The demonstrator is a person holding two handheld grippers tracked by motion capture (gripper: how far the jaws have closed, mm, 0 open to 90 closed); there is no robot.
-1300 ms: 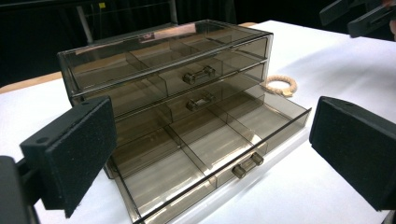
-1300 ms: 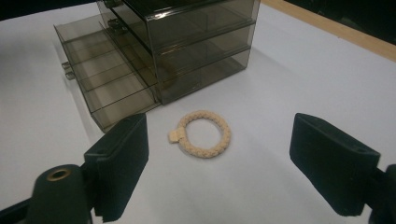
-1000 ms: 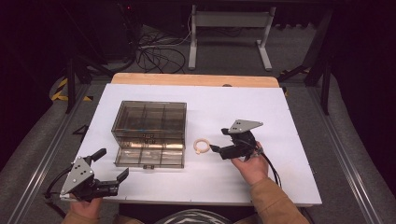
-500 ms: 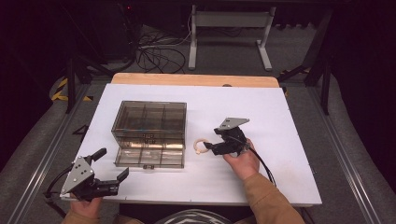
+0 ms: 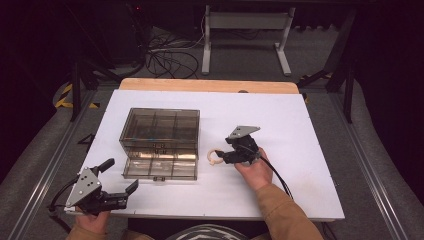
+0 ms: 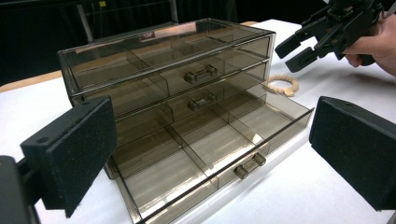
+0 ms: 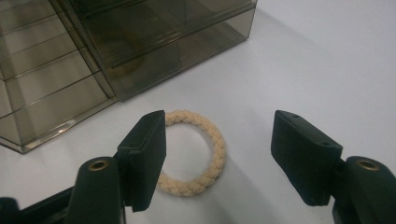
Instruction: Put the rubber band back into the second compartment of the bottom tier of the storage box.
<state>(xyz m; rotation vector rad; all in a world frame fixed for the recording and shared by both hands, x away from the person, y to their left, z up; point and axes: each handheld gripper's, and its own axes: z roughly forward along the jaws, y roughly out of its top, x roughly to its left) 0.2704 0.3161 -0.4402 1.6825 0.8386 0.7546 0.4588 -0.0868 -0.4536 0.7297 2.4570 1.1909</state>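
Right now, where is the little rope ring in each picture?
High view: the rope ring lies on the white table, just right of the drawer box, at the right gripper.
Left gripper view: far right, beyond the box's open bottom drawer.
Right gripper view: centre, partly behind one jaw.
Shared landmark: the smoky clear drawer box.

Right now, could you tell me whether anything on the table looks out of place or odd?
Little stands out. The bottom drawer of the smoky drawer box is pulled out and empty, and a braided rope ring lies loose on the white table beside the box, under the open right claw. No spills or damage.
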